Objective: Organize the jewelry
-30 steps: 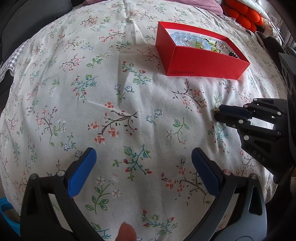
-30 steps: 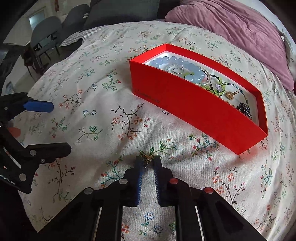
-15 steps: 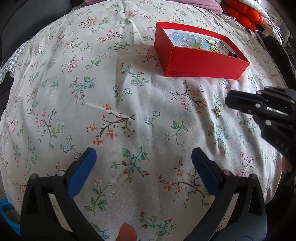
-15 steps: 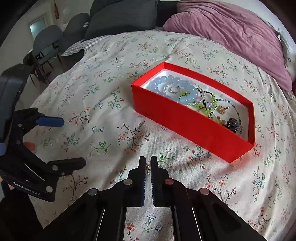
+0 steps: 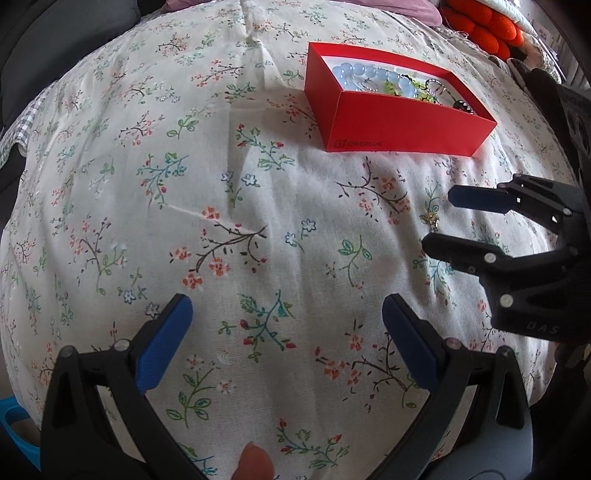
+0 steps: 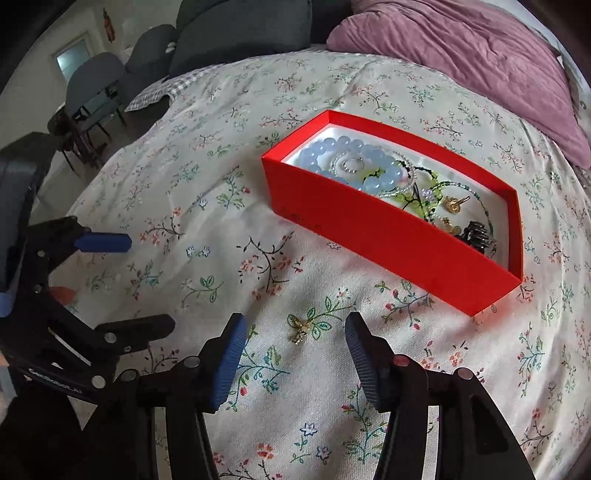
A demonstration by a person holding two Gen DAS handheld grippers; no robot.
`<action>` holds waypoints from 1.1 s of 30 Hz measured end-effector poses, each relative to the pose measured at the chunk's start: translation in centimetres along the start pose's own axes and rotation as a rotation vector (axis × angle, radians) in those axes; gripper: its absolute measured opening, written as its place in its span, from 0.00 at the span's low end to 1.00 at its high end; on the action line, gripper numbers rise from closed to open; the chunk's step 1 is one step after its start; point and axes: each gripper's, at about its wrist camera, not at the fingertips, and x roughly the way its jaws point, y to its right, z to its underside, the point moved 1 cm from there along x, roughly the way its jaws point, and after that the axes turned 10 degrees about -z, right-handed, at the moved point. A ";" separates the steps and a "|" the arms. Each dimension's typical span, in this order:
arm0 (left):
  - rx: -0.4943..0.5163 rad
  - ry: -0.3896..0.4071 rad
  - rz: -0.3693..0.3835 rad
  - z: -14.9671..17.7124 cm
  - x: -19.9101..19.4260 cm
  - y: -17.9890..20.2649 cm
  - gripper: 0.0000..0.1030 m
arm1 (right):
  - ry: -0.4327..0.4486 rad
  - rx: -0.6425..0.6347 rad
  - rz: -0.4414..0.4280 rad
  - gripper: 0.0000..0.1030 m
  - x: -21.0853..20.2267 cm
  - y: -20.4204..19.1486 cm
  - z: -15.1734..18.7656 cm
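A small gold earring (image 6: 300,329) lies on the floral bedspread, between and just ahead of my open right gripper (image 6: 295,349); it also shows in the left wrist view (image 5: 431,218), between the right gripper's fingers (image 5: 437,218). A red box (image 6: 388,229) behind it holds a blue bead bracelet (image 6: 354,162), green beads, gold pieces and a dark item. The red box also shows in the left wrist view (image 5: 399,122). My left gripper (image 5: 284,317) is open and empty, low over the bedspread. It appears at the left in the right wrist view (image 6: 140,284).
A purple blanket (image 6: 461,55) lies behind the box. Dark cushions (image 6: 240,33) and chairs (image 6: 96,85) stand at the far left beyond the bed's edge. An orange knitted thing (image 5: 484,26) is at the far right.
My right gripper was shut at the earring, lifted without it, and has now opened. The earring lies on the bedspread between its fingers. The left gripper has barely moved.
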 end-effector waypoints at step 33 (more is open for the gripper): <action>0.023 0.027 0.016 -0.5 -0.9 1.1 0.99 | 0.210 0.082 0.075 0.10 -6.0 3.0 -4.5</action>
